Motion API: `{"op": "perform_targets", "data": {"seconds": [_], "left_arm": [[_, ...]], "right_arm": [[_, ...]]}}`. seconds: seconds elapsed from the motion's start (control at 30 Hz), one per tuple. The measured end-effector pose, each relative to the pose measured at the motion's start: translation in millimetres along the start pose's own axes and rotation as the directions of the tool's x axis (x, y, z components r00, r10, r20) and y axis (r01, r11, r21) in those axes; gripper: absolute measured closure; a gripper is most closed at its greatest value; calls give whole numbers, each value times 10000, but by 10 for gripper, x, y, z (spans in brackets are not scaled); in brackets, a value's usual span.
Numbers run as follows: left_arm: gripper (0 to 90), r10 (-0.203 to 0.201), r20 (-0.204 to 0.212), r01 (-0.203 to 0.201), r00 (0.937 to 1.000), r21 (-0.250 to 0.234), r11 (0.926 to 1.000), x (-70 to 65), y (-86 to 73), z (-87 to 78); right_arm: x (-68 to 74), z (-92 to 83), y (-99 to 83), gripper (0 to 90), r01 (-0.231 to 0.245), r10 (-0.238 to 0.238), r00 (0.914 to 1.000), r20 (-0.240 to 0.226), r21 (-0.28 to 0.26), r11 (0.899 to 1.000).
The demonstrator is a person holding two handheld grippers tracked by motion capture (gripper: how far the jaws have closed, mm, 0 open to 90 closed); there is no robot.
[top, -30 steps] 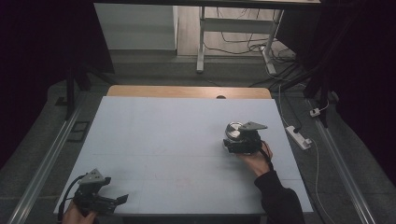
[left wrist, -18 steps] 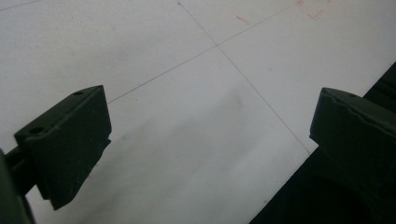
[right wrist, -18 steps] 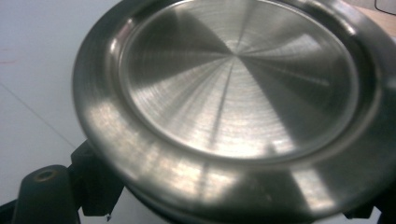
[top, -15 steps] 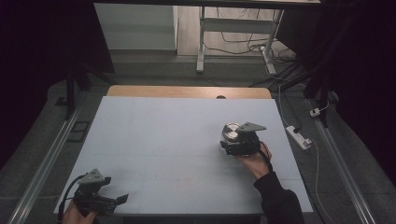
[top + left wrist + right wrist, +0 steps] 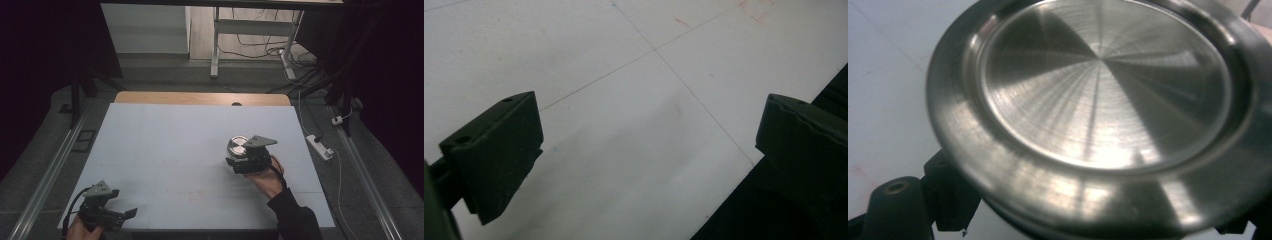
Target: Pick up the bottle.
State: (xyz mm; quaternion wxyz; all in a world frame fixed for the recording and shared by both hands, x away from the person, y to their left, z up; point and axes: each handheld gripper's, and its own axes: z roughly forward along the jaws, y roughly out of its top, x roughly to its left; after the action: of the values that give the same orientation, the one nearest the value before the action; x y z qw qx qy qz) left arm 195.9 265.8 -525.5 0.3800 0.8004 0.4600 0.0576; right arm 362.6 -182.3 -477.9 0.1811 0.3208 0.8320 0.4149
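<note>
A round shiny metal dish (image 5: 1098,100) sits in the right gripper (image 5: 239,159), which is closed tight on the dish's rim. The dish is held just above the white tabletop (image 5: 165,145), at the right side near the middle. The right hand (image 5: 267,177) holds that gripper from behind. Far away, at the near left corner, the left gripper (image 5: 125,214) rests low with its jaws wide apart and nothing between them.

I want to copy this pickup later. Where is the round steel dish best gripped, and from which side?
By its flat outer rim, edge-on from the side, as the right gripper does now: the steel dish is shallow and round, so only the thin rim fits between the jaws.
</note>
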Motion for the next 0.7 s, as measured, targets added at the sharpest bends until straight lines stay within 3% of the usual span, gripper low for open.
{"op": "perform_targets", "data": {"seconds": [0.23, 0.7], "left_arm": [[0, -7, 23, 7, 10000, 5, 10000, 2, 1, 2], [0, 8, 65, -8, 10000, 53, 10000, 1, 4, 6]], "right_arm": [[207, -1, 38, 146, 333, -333, 9980, -537, -22, 9994], [562, 65, 79, 145, 726, -712, 9850, -1571, 33, 9974]]}}
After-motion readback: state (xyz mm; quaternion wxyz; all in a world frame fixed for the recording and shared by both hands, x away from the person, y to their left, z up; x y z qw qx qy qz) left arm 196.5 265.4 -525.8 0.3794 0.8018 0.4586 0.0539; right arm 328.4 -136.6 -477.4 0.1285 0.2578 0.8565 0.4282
